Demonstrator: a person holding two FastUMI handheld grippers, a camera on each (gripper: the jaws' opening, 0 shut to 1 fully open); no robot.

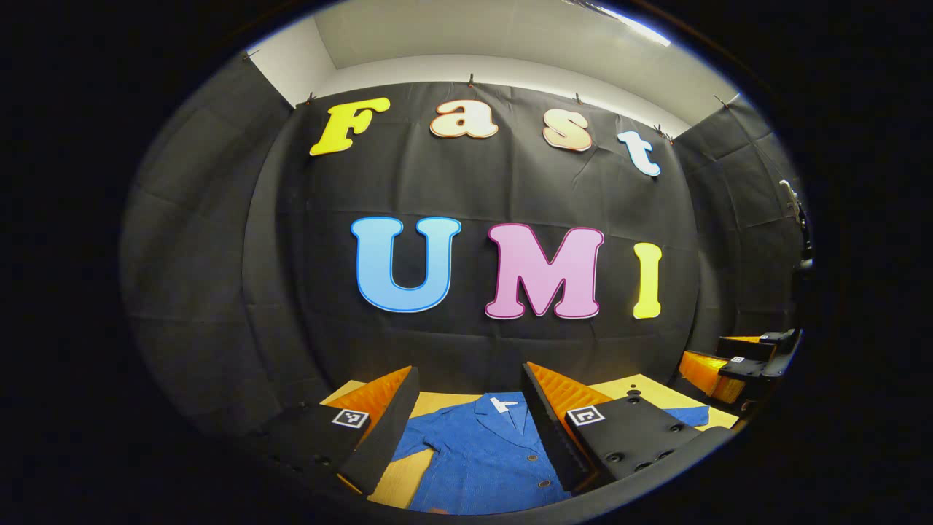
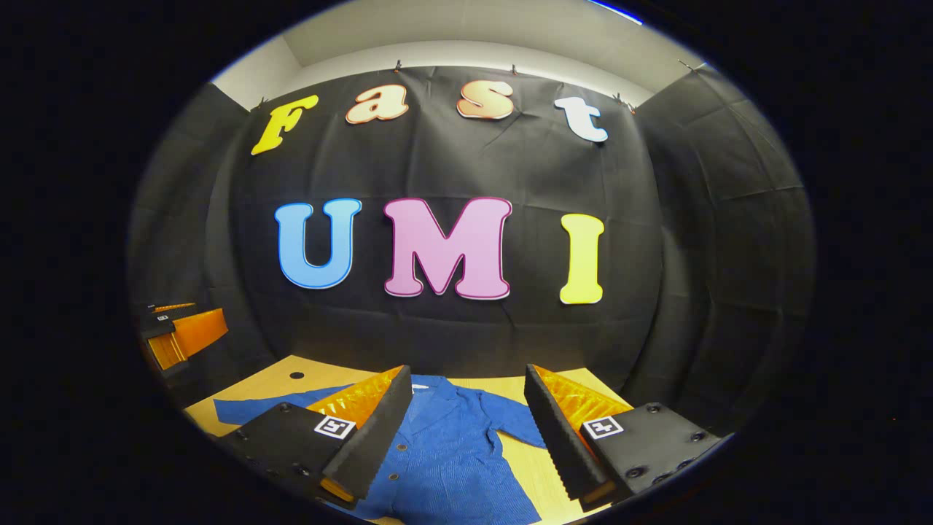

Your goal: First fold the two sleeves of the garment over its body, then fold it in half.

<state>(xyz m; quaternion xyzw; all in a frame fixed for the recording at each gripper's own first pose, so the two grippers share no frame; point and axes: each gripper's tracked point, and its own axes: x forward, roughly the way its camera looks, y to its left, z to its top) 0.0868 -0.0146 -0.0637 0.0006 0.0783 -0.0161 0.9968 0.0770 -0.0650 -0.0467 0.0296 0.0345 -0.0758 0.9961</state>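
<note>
The blue button-front fabric garment (image 1: 481,456) lies flat on the light wooden table (image 2: 270,379), sleeves spread, nothing folded. Above the garment, left gripper (image 1: 470,430) and right gripper (image 2: 466,430) hover wide open, empty.

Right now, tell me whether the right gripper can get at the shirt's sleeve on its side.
Probably yes: the right gripper is open above the blue shirt, and the sleeve lies flat on the table with nothing over it.
</note>
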